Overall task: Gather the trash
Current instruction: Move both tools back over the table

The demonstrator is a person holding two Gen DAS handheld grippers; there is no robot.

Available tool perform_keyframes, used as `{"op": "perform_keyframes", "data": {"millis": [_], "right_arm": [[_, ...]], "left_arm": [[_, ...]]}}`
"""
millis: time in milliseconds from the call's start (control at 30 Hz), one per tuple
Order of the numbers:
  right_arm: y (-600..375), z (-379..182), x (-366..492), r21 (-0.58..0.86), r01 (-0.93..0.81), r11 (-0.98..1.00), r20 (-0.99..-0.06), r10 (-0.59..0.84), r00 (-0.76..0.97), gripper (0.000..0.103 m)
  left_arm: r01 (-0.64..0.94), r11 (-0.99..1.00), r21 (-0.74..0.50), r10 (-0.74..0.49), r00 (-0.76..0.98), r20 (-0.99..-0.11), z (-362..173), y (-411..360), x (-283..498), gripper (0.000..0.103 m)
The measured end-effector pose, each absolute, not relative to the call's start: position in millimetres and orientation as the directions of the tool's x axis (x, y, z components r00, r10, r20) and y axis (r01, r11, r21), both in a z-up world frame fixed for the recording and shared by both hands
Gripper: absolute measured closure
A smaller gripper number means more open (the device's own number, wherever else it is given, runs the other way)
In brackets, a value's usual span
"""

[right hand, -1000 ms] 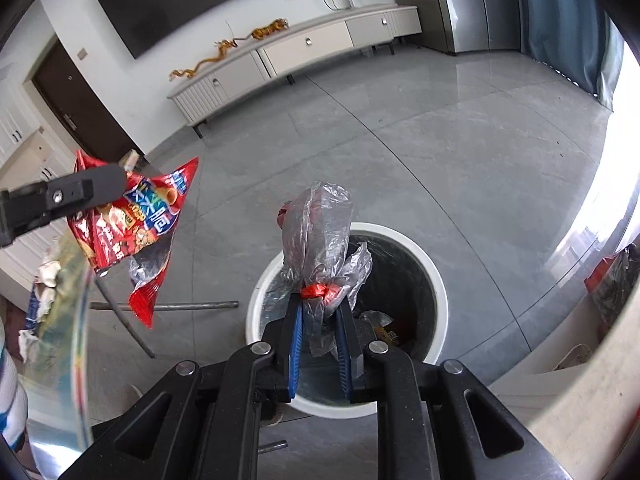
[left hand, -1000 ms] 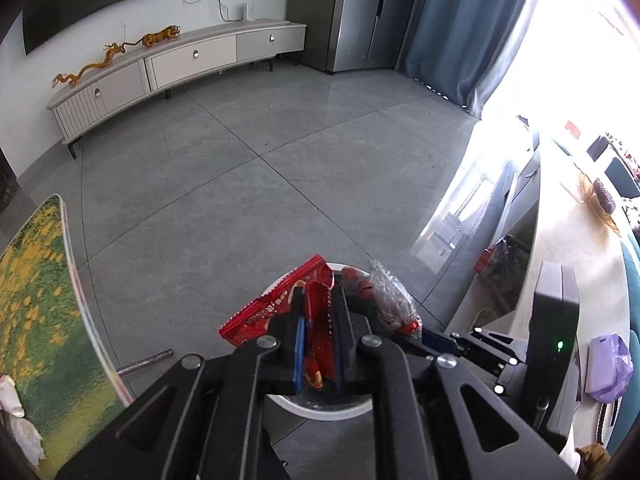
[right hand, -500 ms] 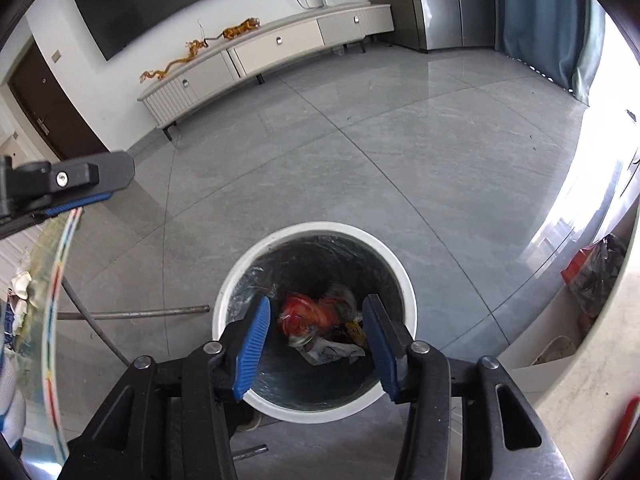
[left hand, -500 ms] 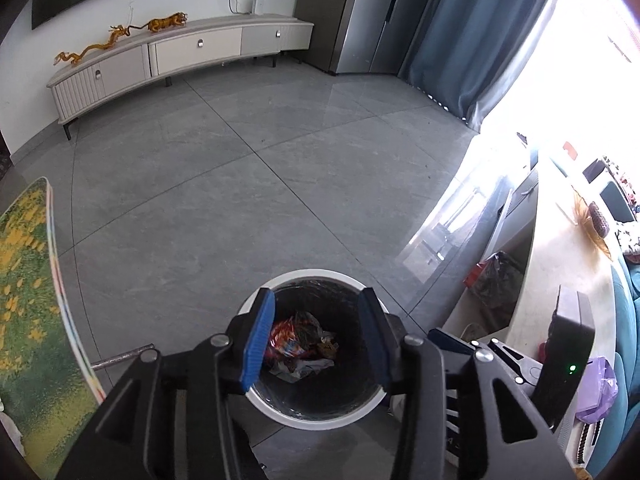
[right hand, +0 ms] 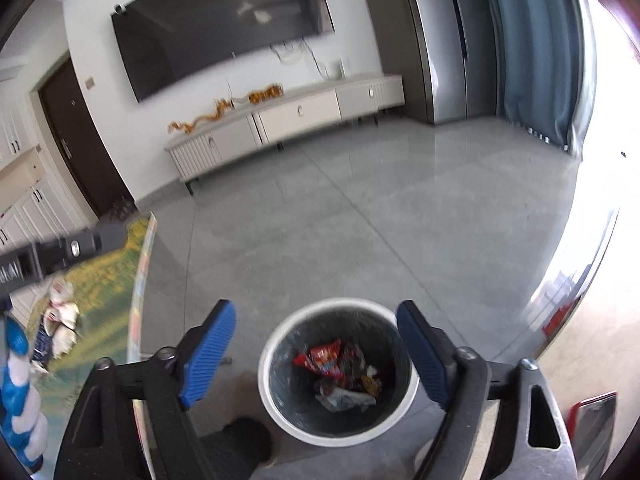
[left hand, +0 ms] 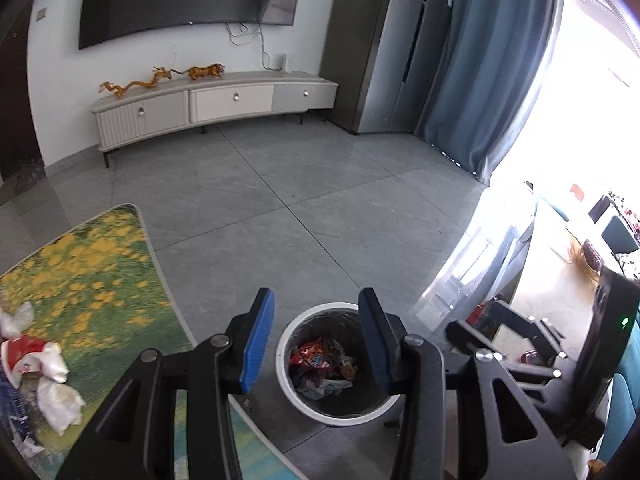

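Trash [right hand: 335,372] in bin [right hand: 264,372], right tool [right hand: 316,354] newly widened, left tool [left hand: 316,342] empty

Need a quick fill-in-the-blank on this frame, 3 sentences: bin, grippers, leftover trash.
1. The red snack wrapper lies inside the white ____.
2. The left gripper and the right gripper both hold ____ between their blue pads.
3. Crumpled white trash still sits on the tabletop with the ____ flower print.

Missing words: bin; nothing; yellow
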State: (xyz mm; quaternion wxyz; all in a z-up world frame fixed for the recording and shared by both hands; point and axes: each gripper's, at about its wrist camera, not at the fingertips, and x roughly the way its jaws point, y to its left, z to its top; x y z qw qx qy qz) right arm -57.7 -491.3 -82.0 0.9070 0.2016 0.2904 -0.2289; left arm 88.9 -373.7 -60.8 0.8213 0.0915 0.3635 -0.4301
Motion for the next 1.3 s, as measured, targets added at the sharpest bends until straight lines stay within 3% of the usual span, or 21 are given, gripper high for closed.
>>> {"op": "perform_keyframes", "data": {"millis": [200,333,467,667,1100,1300], "right_arm": [[-464.3,-43.2,-65.0,0.231,0.503,0.833,-0.536,-0.322,0.78,0.001],[-445.2,-23.9,-65.7,0.224,0.483,0.846,-0.496,-0.328,0.804,0.0],[-421.3,-6.6,-63.8,0.211,0.454,0.866,-0.457,-0.323,0.829,0.0],[-373.7,18.8,-54.3,0.188,0.395,0.899,-0.385,-0.302,0.872,0.0],[-277.1,38.2,8.5,0.092,0.221,0.971,-0.392,-0.169,0.904,0.0],[-241.2,32.5,30.1,0.073,0.179,0.981,-0.418,-0.132,0.899,0.0]], "left_arm": [[0.72,0.682,-0.132,-0.62,0.472,-0.627,-31.6,-312.0,88.6,0.061],[0.664,0.738,-0.117,-0.592,0.555,-0.584,-13.2,-263.4,86.8,0.049],[0.609,0.787,-0.101,-0.556,0.629,-0.544,-0.3,-216.4,80.3,0.048],[0.489,0.869,-0.074,-0.458,0.738,-0.496,13.1,-138.8,73.7,0.035],[0.146,0.986,-0.079,-0.165,0.894,-0.417,27.7,31.5,75.5,0.03],[0.089,0.989,-0.119,-0.132,0.894,-0.429,15.0,75.0,83.7,0.029]]}}
